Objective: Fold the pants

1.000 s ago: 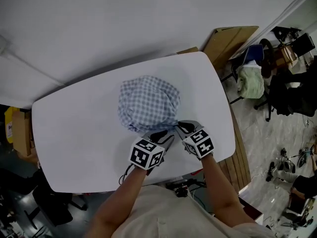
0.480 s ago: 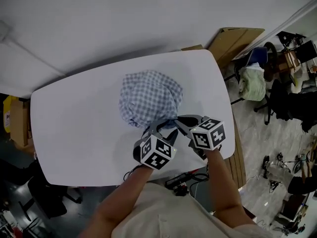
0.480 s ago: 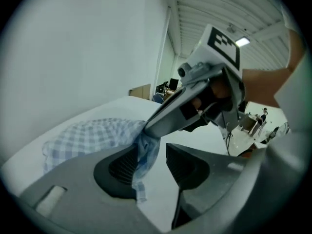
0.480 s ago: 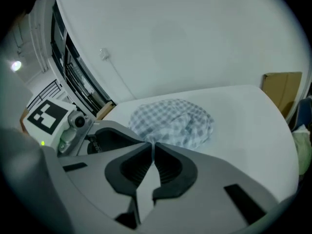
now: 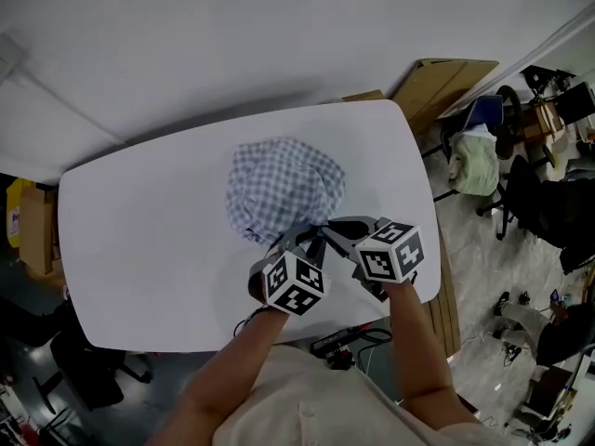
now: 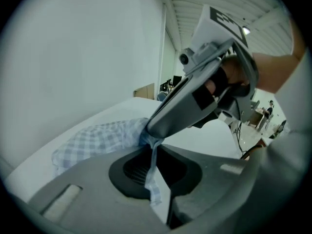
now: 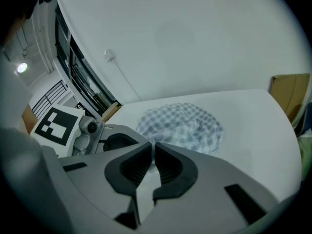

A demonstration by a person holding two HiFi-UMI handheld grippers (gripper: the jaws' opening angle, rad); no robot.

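Note:
The blue-and-white checked pants (image 5: 284, 191) lie in a crumpled heap on the white table (image 5: 139, 249). Both grippers meet at the heap's near edge. My left gripper (image 5: 296, 240) has just been closing, and a thin strip of the checked cloth (image 6: 154, 172) is pinched between its pads. My right gripper (image 5: 327, 229) is shut on the same bunched edge, right beside the left. In the left gripper view the right gripper (image 6: 148, 130) clamps the cloth where it leaves the heap (image 6: 92, 140). The right gripper view shows its jaws (image 7: 152, 150) together in front of the pants (image 7: 185, 123).
The table's right edge (image 5: 432, 249) is close to my right hand. Beyond it stand a cardboard sheet (image 5: 446, 77), a chair with pale cloth (image 5: 474, 161) and office clutter. Cables (image 5: 349, 337) hang under the near table edge. A white wall runs behind the table.
The left gripper has rolled and closed on the pants' near edge. The right gripper has risen a little with the cloth, its cube shifting right.

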